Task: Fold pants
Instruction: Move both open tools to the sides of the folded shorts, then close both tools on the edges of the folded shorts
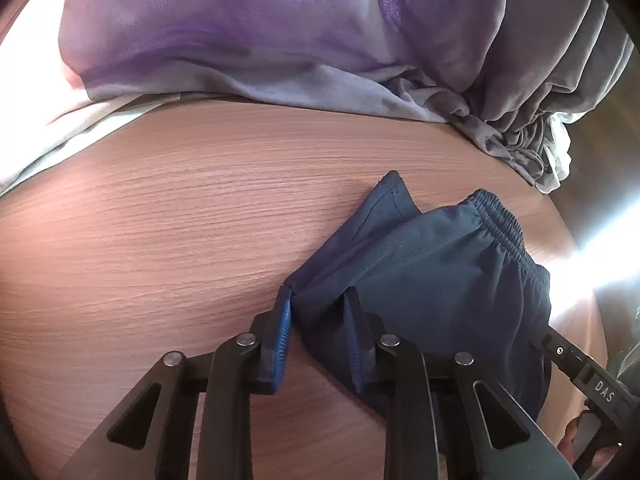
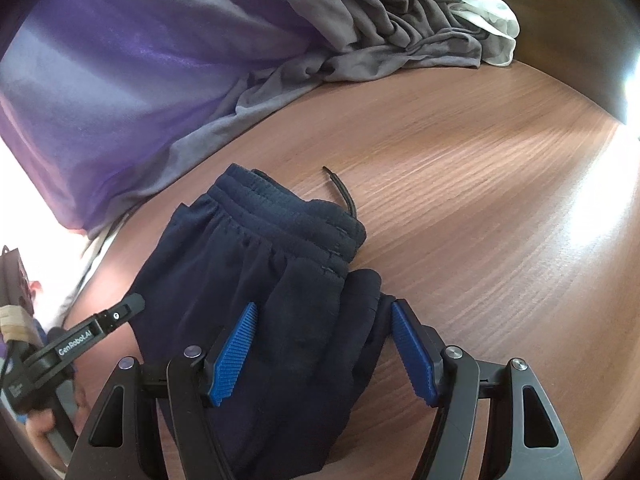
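Dark navy pants [image 1: 436, 268] lie folded in a bundle on the wooden table [image 1: 160, 216], elastic waistband at the far end. My left gripper [image 1: 320, 300] is open, with the bundle's left edge between its blue pads. In the right wrist view the pants [image 2: 256, 280] show their waistband [image 2: 288, 216] and a black drawstring [image 2: 340, 188] on the wood. My right gripper [image 2: 324, 312] is open and straddles the near right part of the bundle. The left gripper's body [image 2: 80, 340] shows at the lower left.
A pile of purple and grey cloth [image 1: 248, 32] lies along the table's far side, with crumpled grey fabric [image 2: 400, 28] and a white garment [image 2: 480, 4] at the far right. Bare wood [image 2: 500, 200] lies to the right of the pants.
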